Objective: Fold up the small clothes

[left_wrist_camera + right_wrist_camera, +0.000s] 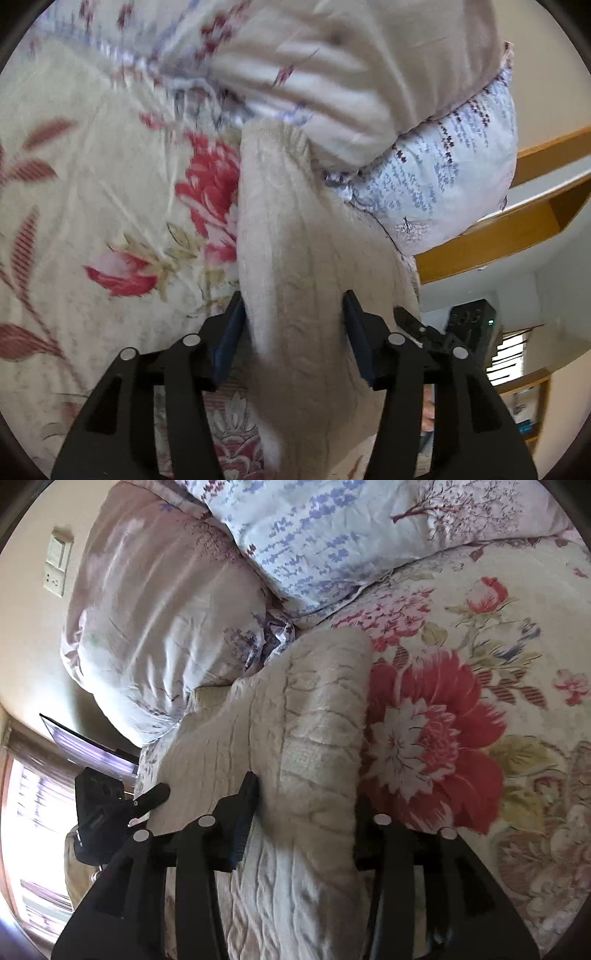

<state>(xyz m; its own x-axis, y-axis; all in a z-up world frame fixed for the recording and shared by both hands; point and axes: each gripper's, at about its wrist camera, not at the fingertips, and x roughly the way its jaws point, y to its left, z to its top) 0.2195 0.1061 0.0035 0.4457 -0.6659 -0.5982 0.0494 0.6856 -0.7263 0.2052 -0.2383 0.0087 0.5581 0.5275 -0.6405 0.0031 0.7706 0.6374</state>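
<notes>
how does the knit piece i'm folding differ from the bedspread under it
The knit garment is plain cream with a raised cable texture; the bedspread is smooth, printed with red and pink flowers. The garment is bunched and doubled over between both grippers' fingers; the bedspread lies spread flat. Both have pale cream grounds.

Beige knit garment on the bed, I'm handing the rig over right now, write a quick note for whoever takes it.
Left claw: fingers on either side of a bunched fold of the beige knit garment; grip looks closed on it, but the jaws are fairly wide.
Right claw: same, straddling a thick fold of the garment.
Garment lies on the floral bedspread, its far end near the pillows.
Done: garment gathered and apparently part-folded, both claws on it.
Left: finish the fold, flatten it on the bedspread, release. No other clothes are in view.
</notes>
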